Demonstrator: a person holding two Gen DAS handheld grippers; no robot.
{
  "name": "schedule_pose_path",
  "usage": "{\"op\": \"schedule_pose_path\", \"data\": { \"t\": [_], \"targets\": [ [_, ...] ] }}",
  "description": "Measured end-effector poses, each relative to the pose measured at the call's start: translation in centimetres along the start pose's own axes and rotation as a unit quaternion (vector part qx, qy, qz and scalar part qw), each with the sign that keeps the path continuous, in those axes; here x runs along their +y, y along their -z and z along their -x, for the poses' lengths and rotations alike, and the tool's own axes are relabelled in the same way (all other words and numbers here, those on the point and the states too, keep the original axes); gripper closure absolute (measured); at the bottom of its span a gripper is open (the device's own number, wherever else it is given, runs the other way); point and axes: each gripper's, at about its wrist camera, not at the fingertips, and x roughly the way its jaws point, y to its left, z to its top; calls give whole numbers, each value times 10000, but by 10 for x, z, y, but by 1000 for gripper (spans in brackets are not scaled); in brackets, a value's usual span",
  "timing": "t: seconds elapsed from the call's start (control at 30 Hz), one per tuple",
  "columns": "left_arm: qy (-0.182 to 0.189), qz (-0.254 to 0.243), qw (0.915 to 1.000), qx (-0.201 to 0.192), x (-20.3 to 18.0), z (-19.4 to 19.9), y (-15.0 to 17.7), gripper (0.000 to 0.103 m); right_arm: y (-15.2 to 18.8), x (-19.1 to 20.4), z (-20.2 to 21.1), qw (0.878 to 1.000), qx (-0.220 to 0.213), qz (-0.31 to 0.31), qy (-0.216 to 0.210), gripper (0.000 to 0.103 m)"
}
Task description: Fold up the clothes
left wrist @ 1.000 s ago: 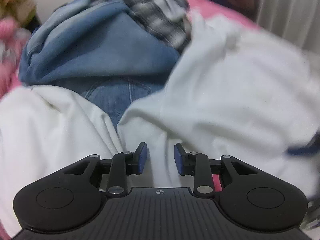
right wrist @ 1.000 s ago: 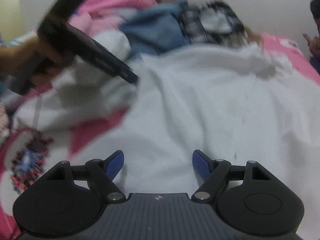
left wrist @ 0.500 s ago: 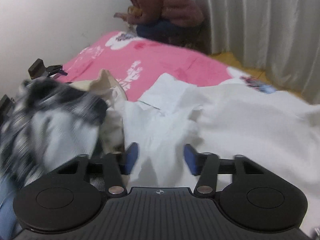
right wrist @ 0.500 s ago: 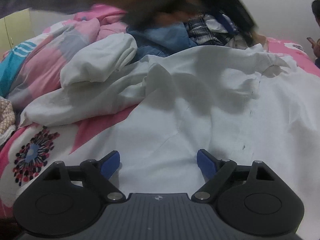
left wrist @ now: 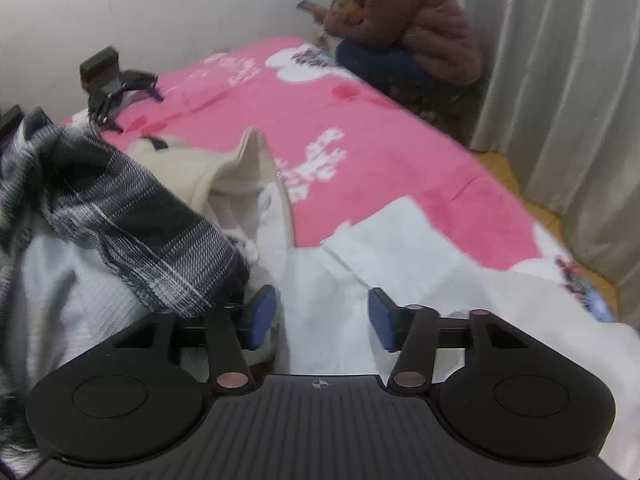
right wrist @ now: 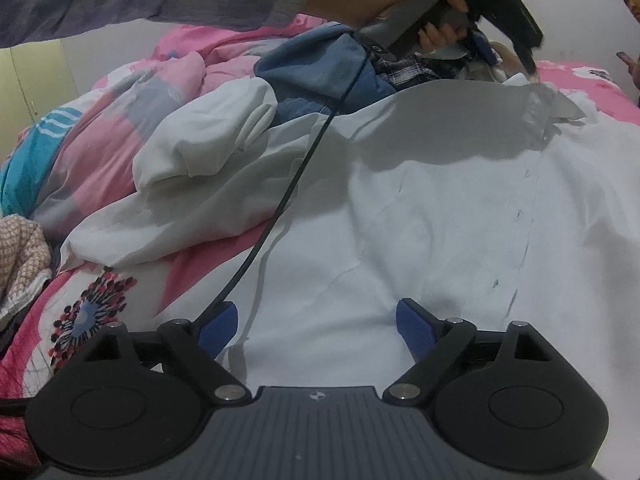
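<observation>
White shirt (right wrist: 460,216) spread on pink floral bedspread (left wrist: 360,136); curtains (left wrist: 560,80) beyond. Left gripper (left wrist: 322,316) parted, right gripper (right wrist: 316,326) just widening; both empty.

A white shirt (right wrist: 440,208) lies on a pink bedspread (left wrist: 360,148) with white prints. Beside it are a black-and-white plaid garment (left wrist: 132,216), a cream garment (left wrist: 224,172) and blue denim (right wrist: 320,68).

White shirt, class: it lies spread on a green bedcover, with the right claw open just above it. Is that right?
Not quite. The white shirt lies on a pink bedcover, not green, as the left wrist view shows. The right claw is indeed open above it.
</observation>
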Motion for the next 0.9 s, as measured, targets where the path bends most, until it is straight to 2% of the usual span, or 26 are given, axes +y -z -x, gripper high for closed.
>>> {"op": "schedule_pose_path", "data": {
  "t": [0.03, 0.07, 0.13, 0.17, 0.2, 0.23, 0.33, 0.5, 0.6, 0.67, 0.77, 0.87, 0.9],
  "targets": [
    [-50, -36, 9999, -80, -4, -3, 1, 55, 0, 1, 0, 10000, 8, 26, 10, 11],
    [-105, -189, 9997, -62, -10, -7, 2, 60, 0, 2, -1, 10000, 14, 52, 22, 11],
    [-504, -654, 9965, 124, -22, -22, 1, 76, 0, 3, -1, 10000, 16, 68, 27, 10],
    [-707, -742, 9946, 189, -24, -29, -1, 90, 0, 3, -1, 10000, 13, 57, 19, 10],
    [-827, -693, 9939, 216, -23, -34, -3, 100, 0, 2, 0, 10000, 7, 36, 3, 10],
    [-820, -535, 9950, 212, -18, -37, -6, 103, 0, 1, 0, 10000, 2, 14, -14, 10],
    [-868, -240, 9959, 19, -10, -32, -12, 103, 0, 1, 1, 10000, -13, -24, -44, 10],
    [-1050, 25, 9921, -685, -7, -15, -20, 103, -1, 1, 0, 10000, -20, -63, -73, 10],
    [-1117, 216, 9913, -660, 2, -28, -27, 101, -1, 1, 0, 9999, -26, -70, -72, 10],
    [-1434, 32, 9886, -456, -2, -43, -28, 97, -1, 0, 0, 9999, -35, -108, -87, 10],
    [-1892, -401, 9796, -545, -14, -46, -31, 95, -1, -3, 1, 9998, -48, -167, -120, 11],
    [-1760, -38, 9782, -1105, -9, -19, -36, 84, -1, -4, 1, 9997, -57, -188, -135, 11],
    [-1644, 30, 9777, -1305, -9, -9, -36, 83, -1, -4, 1, 9997, -56, -183, -131, 11]
  ]
}}
